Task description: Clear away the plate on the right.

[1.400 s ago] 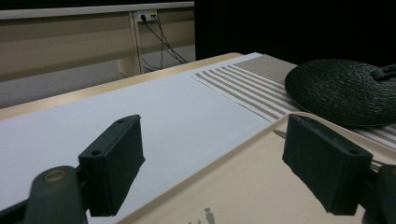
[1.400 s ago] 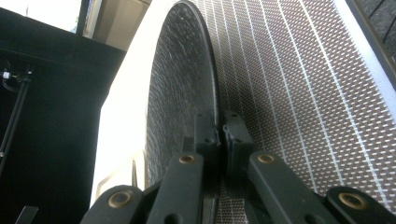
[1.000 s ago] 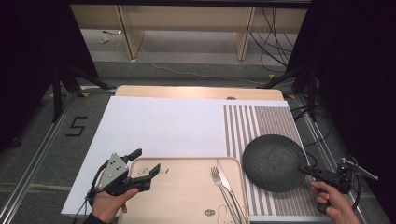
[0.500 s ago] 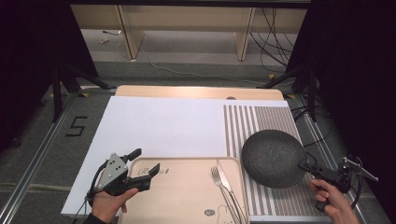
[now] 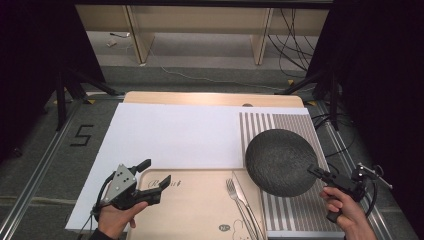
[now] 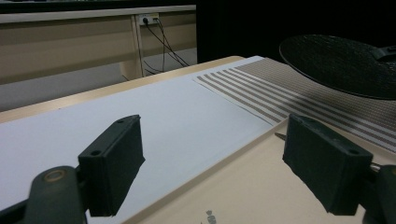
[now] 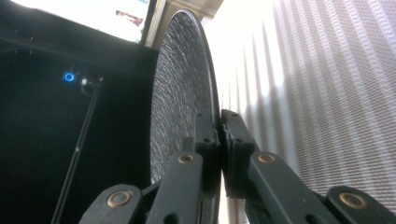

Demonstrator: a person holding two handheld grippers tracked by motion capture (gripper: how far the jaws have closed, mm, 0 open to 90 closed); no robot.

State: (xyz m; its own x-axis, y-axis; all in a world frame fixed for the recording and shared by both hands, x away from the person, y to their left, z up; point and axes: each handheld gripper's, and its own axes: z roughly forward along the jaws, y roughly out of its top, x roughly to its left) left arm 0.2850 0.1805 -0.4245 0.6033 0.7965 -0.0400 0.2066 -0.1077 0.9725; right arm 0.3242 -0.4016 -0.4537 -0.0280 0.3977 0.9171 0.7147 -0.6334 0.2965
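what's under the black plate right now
The black plate is pinched at its rim by the right gripper and held over the striped placemat. Stripes show around it. The part of the mat directly beneath is covered, so anything lying there cannot be seen.

My right tool (image 5: 314, 172) holds the plate (image 5: 280, 161) over the striped mat (image 5: 290, 125), right of the tray (image 5: 195, 210) bearing fork (image 5: 235, 192) and knife (image 5: 244, 197).

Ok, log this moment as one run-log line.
right gripper: shut on plate rim, plate lifted over striped mat | left gripper: open, empty, over tray corner | fork, knife: on tray
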